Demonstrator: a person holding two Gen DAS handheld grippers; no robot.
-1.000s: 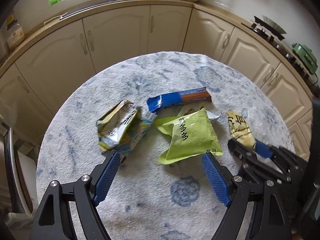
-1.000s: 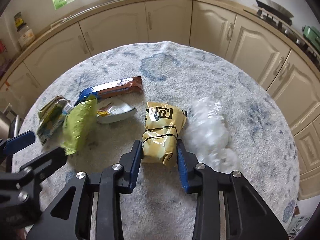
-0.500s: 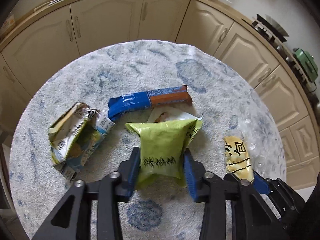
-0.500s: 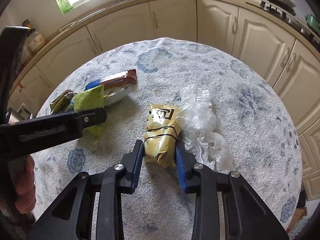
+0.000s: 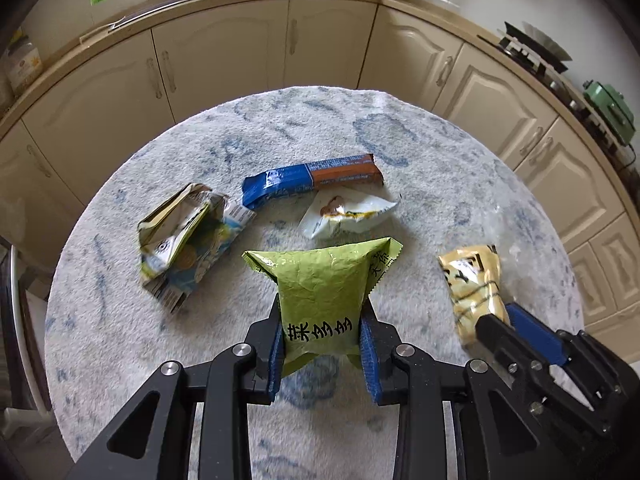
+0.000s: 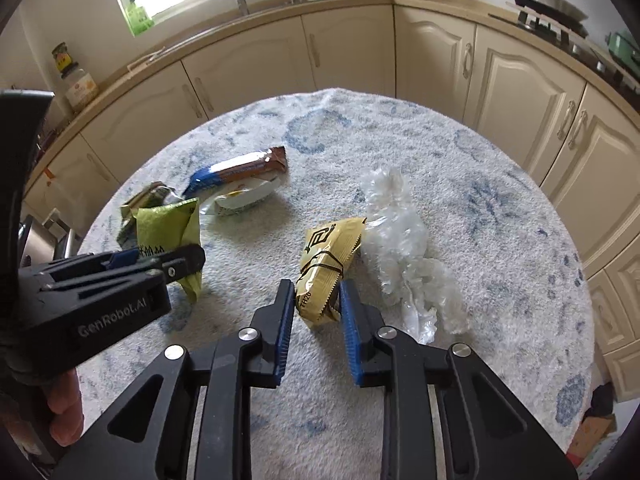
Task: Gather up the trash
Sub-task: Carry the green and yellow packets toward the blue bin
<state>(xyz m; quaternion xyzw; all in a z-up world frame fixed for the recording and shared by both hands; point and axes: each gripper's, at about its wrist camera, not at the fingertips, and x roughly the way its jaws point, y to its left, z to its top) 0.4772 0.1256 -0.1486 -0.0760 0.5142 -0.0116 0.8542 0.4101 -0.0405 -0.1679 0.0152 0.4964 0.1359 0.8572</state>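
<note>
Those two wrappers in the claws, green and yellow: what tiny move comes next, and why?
Probably lift both clear. The left gripper is closing on the green wrapper; the right gripper pinches the yellow wrapper. No bin is in view, so carrying comes after.

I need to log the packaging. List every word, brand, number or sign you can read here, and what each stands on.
"GenRobot.AI": side of the left gripper.
"TH20": lower edge of the yellow wrapper, near the right gripper.
Black Chinese characters: on the green packet, not clear enough to transcribe.
Blue and brown bar wrapper, white wrapper, crumpled carton, counter jar: print too small or blurred.
</note>
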